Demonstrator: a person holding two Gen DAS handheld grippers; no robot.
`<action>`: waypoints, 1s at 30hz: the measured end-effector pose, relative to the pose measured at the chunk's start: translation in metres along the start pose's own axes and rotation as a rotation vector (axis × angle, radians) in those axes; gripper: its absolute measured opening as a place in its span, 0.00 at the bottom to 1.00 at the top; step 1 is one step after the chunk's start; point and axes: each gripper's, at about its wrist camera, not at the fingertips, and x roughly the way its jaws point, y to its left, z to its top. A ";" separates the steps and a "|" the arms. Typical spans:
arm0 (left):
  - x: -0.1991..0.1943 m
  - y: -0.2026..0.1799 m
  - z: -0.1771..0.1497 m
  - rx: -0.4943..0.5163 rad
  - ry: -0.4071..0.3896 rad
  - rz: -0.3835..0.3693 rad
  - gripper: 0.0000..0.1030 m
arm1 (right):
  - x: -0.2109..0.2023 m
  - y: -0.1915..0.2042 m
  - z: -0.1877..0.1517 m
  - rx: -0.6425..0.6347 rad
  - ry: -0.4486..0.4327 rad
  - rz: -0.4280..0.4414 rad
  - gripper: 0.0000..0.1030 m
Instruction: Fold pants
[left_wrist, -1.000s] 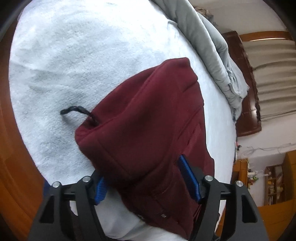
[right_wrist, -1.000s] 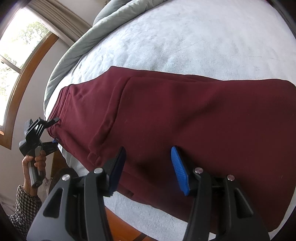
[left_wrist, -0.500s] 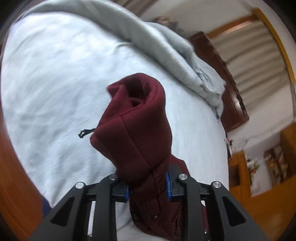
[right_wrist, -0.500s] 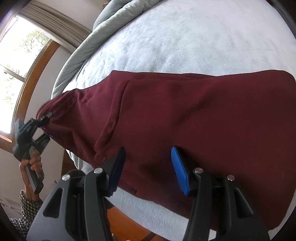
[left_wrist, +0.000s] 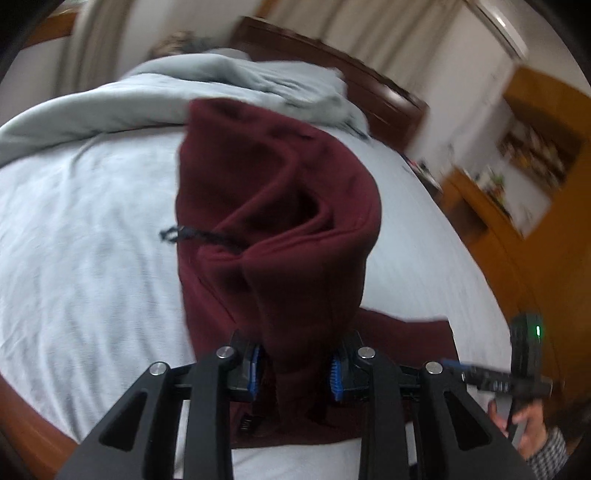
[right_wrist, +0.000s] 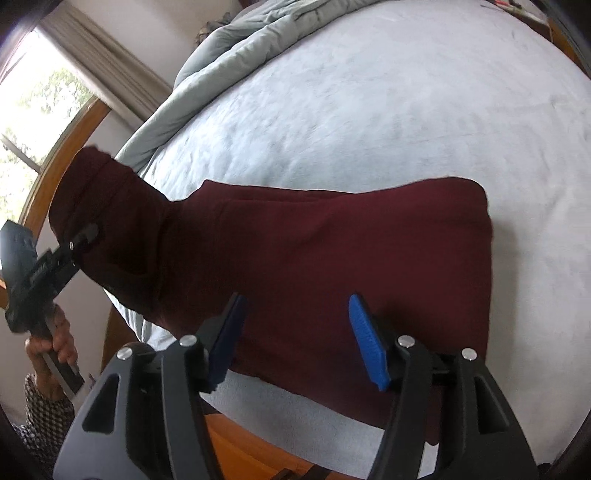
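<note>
Maroon pants (right_wrist: 332, 251) lie across the bed (right_wrist: 369, 110), lower centre of frame; waistband end raised at left. Our left tongs (left_wrist: 295, 369) pinch that bunched waistband, black drawstring (left_wrist: 192, 234) dangling. Our right tongs (right_wrist: 295, 339) hover spread over the fabric's near edge. Grey duvet (right_wrist: 236, 55) upper left.

Right tongs (right_wrist: 295, 339) spread wide over pants (right_wrist: 332, 251) on bed (right_wrist: 351, 110); left tongs (right_wrist: 79, 240) lift waistband.
</note>
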 end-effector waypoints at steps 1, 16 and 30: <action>0.005 -0.011 -0.003 0.039 0.020 -0.009 0.27 | 0.000 -0.003 0.000 0.010 -0.003 0.001 0.58; 0.076 -0.077 -0.046 0.213 0.273 -0.044 0.68 | 0.011 -0.026 -0.003 0.064 0.016 0.021 0.58; 0.038 0.008 -0.007 -0.053 0.245 0.071 0.80 | -0.003 0.004 0.010 0.071 0.018 0.160 0.78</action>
